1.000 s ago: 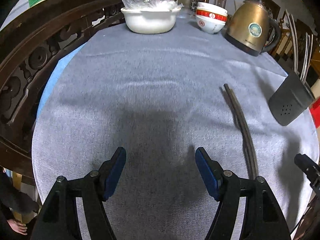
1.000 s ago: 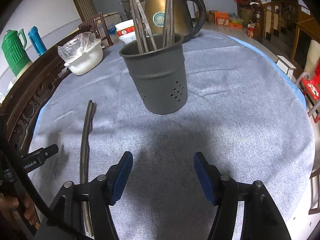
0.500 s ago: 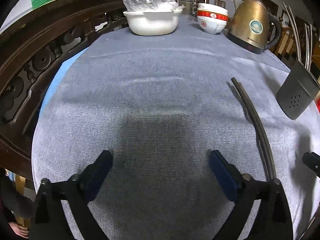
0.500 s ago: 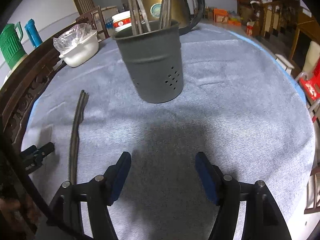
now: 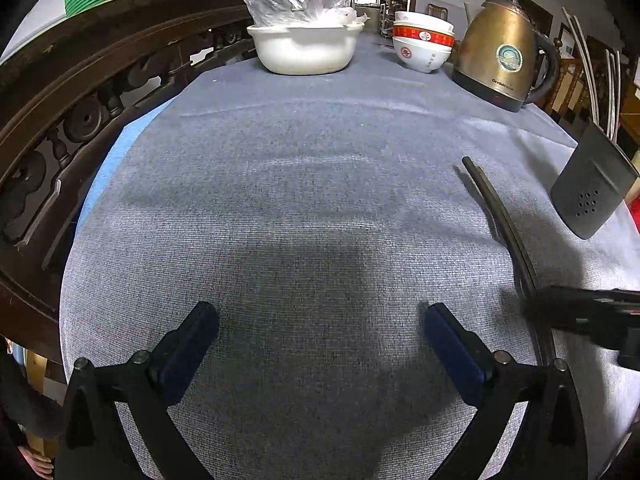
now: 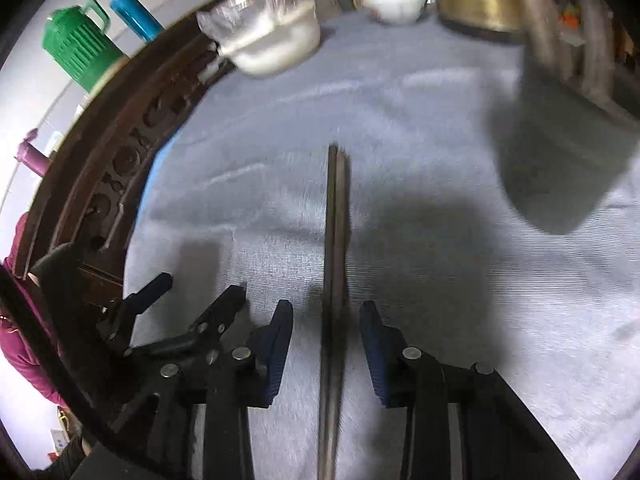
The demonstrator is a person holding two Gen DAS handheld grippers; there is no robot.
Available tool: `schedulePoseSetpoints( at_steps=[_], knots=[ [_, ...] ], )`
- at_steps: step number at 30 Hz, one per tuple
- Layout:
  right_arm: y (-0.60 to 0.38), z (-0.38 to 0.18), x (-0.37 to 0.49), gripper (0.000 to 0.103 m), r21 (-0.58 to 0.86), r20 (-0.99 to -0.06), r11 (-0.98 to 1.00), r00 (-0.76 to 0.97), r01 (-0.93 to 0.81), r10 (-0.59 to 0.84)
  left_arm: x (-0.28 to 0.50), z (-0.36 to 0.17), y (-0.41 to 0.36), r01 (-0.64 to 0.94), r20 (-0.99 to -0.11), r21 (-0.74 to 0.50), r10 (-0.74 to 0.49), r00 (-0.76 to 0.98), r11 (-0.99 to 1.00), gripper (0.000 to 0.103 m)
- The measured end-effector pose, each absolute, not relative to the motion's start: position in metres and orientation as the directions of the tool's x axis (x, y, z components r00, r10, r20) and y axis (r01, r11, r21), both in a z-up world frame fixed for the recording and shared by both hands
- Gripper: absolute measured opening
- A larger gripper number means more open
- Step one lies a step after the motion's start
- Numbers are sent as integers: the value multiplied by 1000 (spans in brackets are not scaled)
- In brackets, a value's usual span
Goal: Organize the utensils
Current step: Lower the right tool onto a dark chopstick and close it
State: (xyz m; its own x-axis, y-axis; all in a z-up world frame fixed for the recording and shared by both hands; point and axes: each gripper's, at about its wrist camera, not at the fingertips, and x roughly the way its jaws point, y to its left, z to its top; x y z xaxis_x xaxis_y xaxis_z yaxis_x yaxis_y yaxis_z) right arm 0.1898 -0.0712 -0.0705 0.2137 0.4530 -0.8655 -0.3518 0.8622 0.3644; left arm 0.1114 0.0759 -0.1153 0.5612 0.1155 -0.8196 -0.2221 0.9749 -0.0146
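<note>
Right gripper [image 6: 326,344] fingers released, straddling chopsticks [image 6: 334,280] on desk; left gripper [image 5: 320,344] released, idle. Risk: uneven closing could split or roll the pair.

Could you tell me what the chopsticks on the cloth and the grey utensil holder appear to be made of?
The chopsticks look like dark wood or possibly metal: a brown-grey, dull sheen, but blur leaves it open. The utensil holder looks like matte grey painted metal or plastic, going by its thin rim and punched drain holes; which one is unclear.
</note>
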Motion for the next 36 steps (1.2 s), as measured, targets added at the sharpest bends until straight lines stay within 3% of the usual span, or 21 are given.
schedulePoseSetpoints(
  at_steps=[2,5,10,20,24,26,28,33,36],
  knots=[
    [-69,-74,192,13,343,-875,876,223,-339,429,111,-115,76,-219,-819,-16,113,562,976,103],
    [-87,-69,188,8,398,-853,878,245,-267,462,111,-115,76,-217,-819,-17,111,563,976,103],
    [-122,-62,171,12,421,-839,898,321,-129,440,110,-115,74,-217,-819,-14,114,562,976,103],
    [-123,-65,181,16,386,-864,912,292,-140,411,110,-115,74,-217,-820,-13,114,561,976,103],
    [-116,-74,194,22,367,-884,921,260,-130,389,110,-115,75,-217,-820,-13,113,561,976,103],
    [-114,-75,197,20,362,-885,922,261,-136,386,110,-116,75,-217,-820,-13,114,561,976,103],
    [-118,-74,199,9,374,-884,919,252,-124,394,110,-116,75,-217,-820,-12,114,560,976,103],
    [-139,-69,194,9,325,-907,933,228,-155,354,113,-115,75,-213,-842,-14,104,530,977,103],
    [-149,-71,191,8,303,-920,931,193,-203,341,122,-105,75,-204,-875,-139,-24,483,969,101]
  ],
)
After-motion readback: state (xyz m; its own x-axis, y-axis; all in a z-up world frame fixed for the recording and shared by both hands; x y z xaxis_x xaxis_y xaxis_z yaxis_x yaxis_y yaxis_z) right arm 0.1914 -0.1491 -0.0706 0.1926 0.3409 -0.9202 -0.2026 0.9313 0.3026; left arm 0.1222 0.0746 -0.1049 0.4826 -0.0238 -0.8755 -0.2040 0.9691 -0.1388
